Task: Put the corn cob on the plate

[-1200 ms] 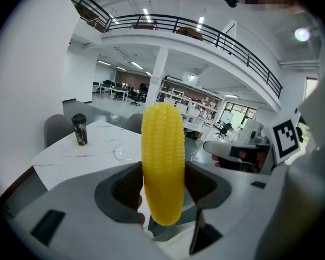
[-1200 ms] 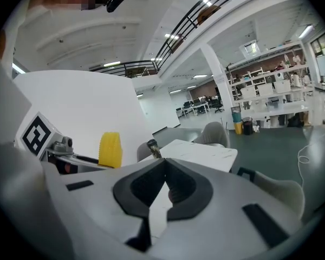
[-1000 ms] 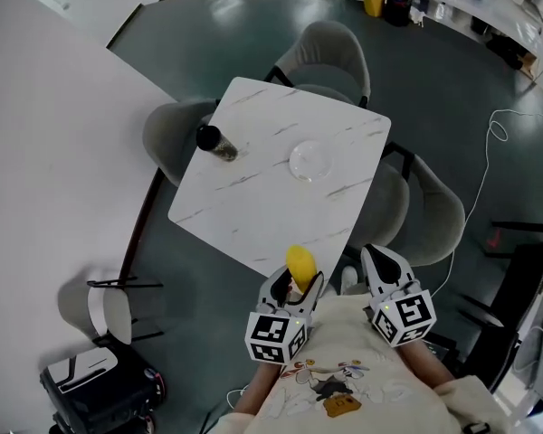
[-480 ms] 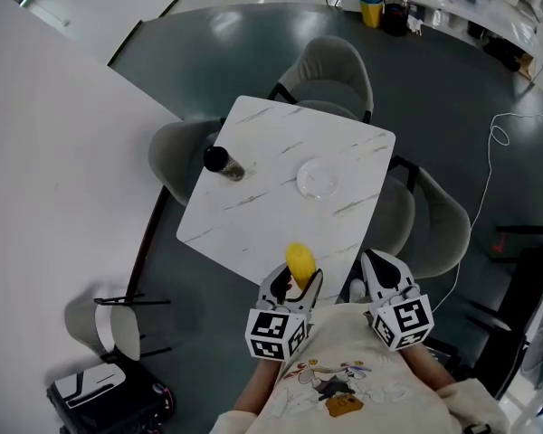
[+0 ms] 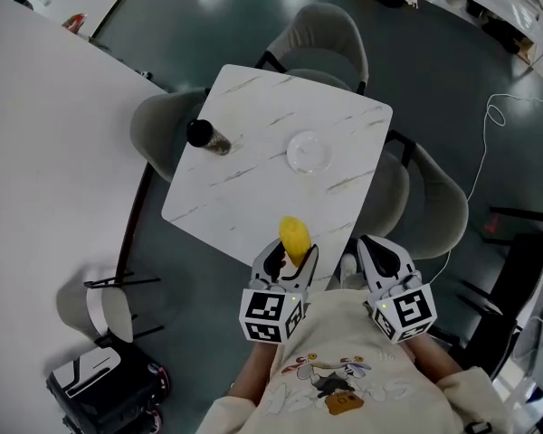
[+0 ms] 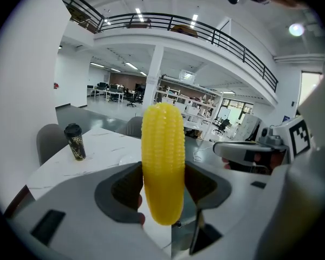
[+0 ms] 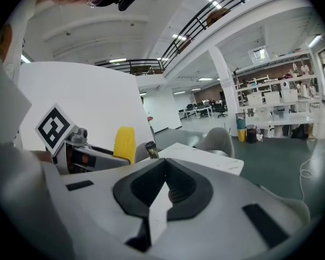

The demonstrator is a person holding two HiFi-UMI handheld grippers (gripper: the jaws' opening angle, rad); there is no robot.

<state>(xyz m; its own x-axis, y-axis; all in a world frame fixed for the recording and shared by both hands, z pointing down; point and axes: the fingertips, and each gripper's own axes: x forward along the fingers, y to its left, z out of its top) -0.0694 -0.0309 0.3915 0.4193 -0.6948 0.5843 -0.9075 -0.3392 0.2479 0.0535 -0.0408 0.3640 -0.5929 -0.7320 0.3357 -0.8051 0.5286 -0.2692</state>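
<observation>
Now edged slightly farther over the table point(image 5: 253, 174), the left gripper point(image 5: 290, 259) pinches the corn cob point(image 5: 294, 237), glass plate point(image 5: 309, 153) well ahead; right gripper point(image 5: 378, 253) pressed together, empty.

In the head view the corn cob's point(image 5: 295, 238) lower end is hidden between the left gripper's point(image 5: 290, 259) fingers, just past the tabletop's point(image 5: 253, 183) near edge. The plate point(image 5: 309, 152), toward the tabletop's far side, is clear and faint — its depth cannot be told. Print on the cup point(image 5: 206, 139) by the tabletop's left edge is too small to read. The chairs point(image 5: 330, 39) sit partly hidden under the tabletop — and the person point(image 5: 344, 378) is cut off by the bottom edge.
</observation>
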